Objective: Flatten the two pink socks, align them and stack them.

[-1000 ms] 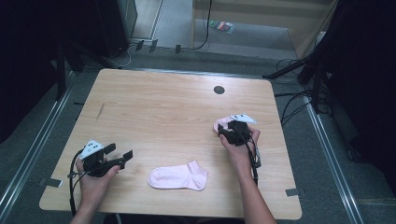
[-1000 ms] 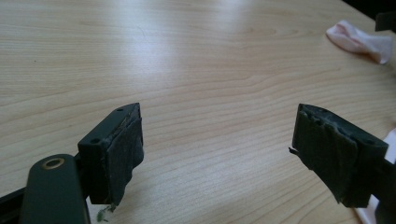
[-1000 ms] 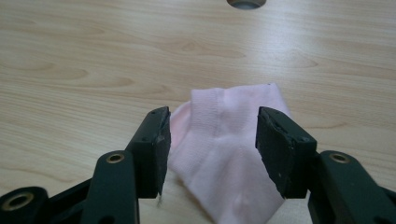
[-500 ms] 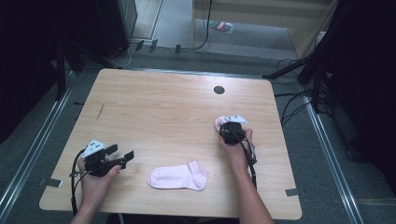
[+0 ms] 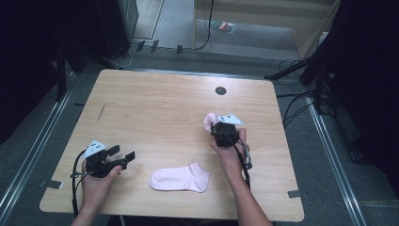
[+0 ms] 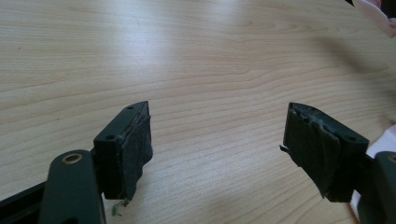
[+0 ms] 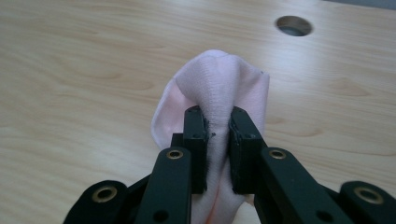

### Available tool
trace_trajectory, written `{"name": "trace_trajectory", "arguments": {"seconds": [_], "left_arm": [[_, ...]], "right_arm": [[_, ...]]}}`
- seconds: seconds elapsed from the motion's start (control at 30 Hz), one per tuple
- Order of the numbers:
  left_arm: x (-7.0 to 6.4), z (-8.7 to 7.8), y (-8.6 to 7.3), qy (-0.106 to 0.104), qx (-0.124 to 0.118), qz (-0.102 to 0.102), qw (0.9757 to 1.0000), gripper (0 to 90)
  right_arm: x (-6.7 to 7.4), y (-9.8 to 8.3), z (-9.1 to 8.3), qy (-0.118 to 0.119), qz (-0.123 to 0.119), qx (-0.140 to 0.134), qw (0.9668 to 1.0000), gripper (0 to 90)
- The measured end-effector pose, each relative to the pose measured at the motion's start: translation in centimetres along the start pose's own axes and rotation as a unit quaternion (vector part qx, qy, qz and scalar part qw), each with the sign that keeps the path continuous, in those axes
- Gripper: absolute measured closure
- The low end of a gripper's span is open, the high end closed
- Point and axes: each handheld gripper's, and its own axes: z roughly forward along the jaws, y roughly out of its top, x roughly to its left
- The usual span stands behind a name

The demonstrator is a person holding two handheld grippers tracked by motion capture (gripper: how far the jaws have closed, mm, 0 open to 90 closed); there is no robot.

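High view takes in the pale wooden table [image 5: 155, 113] with a round cable hole [image 5: 220, 90] near its far edge. On the near part lies a flat pink ankle sock [image 5: 179, 179], between the two hands. A second pink sock [image 7: 219, 88] is bunched and pinched in the right gripper [image 7: 217, 135], whose jaws have just been closing on the fabric. The left gripper [image 6: 217, 140] sits at the near left, its jaws apart over bare wood, having just been narrowing slightly.

socks [image 5: 179, 179]: pale pink (plain) | table [image 5: 155, 108]: light wood grain; grippers [image 6: 217, 154]: black
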Motion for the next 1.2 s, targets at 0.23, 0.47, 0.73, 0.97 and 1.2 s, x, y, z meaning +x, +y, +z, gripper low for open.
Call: {"name": "trace_trajectory", "arguments": {"seconds": [0.23, 0.47, 0.73, 0.97, 1.2], "left_arm": [[-0.1, 0.1, 0.0, -0.002, -0.005, 0.003, 1.0, 24.9], [-0.4, 0.2, 0.0, 0.0, -0.002, 0.014, 0.9999, 29.8], [-0.3, 0.2, 0.1, -0.002, 0.002, 0.01, 0.9999, 30.9], [-0.2, 0.4, 0.1, 0.004, 0.005, 0.008, 0.9999, 32.9], [-0.3, 0.4, 0.1, 0.006, 0.007, 0.009, 0.9999, 34.3]], "right_arm": [[5.1, -0.3, -0.3, 0.047, -0.025, 0.012, 0.9985, 79.7], [9.1, -0.8, 0.8, 0.058, -0.038, 0.029, 0.9972, 79.4], [11.4, -1.6, 2.4, 0.091, -0.03, 0.057, 0.9937, 47.6], [10.9, -1.3, 0.4, 0.128, -0.03, 0.039, 0.9906, 64.7], [12.6, -3.0, 0.9, 0.14, -0.094, 0.077, 0.9826, 67.5]]}}
